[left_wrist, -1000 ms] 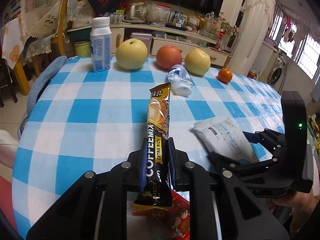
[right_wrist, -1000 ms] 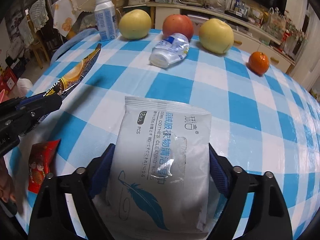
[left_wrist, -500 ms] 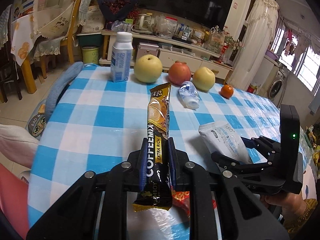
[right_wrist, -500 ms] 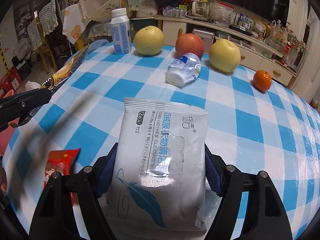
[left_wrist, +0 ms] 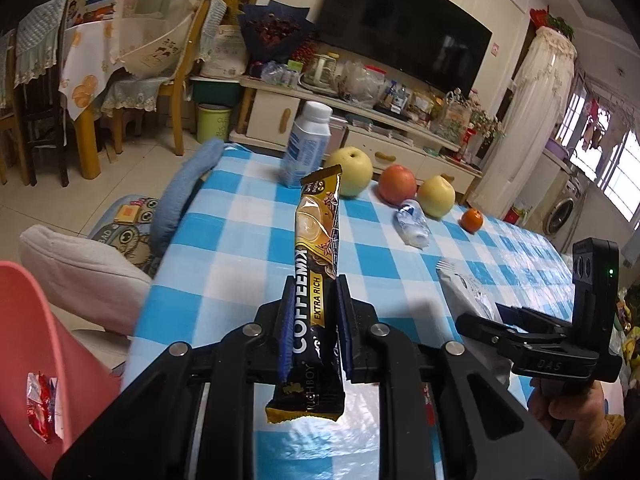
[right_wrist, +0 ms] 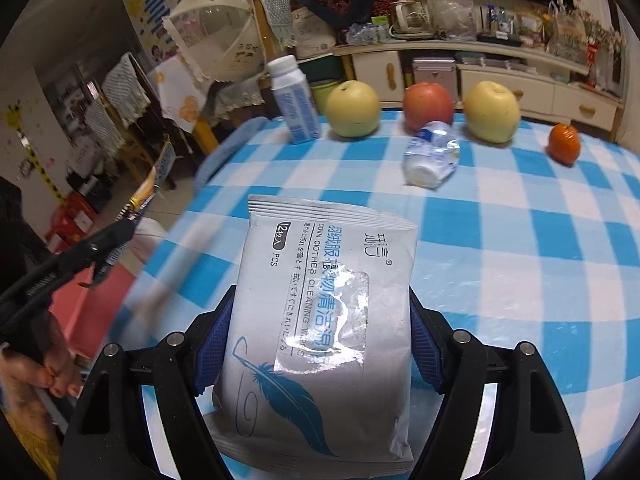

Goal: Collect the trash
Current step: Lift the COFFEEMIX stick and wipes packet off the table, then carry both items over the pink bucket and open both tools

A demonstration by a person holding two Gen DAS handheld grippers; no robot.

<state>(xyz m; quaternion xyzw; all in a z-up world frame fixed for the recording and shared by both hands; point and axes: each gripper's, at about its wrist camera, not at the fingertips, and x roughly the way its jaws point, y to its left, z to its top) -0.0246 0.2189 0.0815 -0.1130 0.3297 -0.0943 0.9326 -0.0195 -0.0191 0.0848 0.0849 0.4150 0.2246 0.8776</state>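
Observation:
My left gripper (left_wrist: 313, 286) is shut on a gold and black Coffeemix sachet (left_wrist: 318, 264), held above the near left edge of the blue checked table (left_wrist: 248, 248). My right gripper (right_wrist: 320, 316) is shut on a grey wet-wipes packet (right_wrist: 320, 312), also held above the table; it shows in the left wrist view (left_wrist: 520, 328) at the right. A crushed clear plastic bottle (right_wrist: 432, 154) lies on the table near the fruit. A pink bin (left_wrist: 36, 356) at the lower left holds a red wrapper (left_wrist: 40, 404).
A white and blue milk bottle (left_wrist: 308, 144), two yellow pears (left_wrist: 352, 172), a red apple (left_wrist: 397, 189) and a small orange (left_wrist: 472, 219) stand along the table's far side. A blue chair back (left_wrist: 180, 196) and a cushion (left_wrist: 80, 272) sit left of the table.
Both grippers have pulled back and up from the table with their items. The left one has swung left, bringing the pink bin into view; the red wrapper on the table is now hidden.

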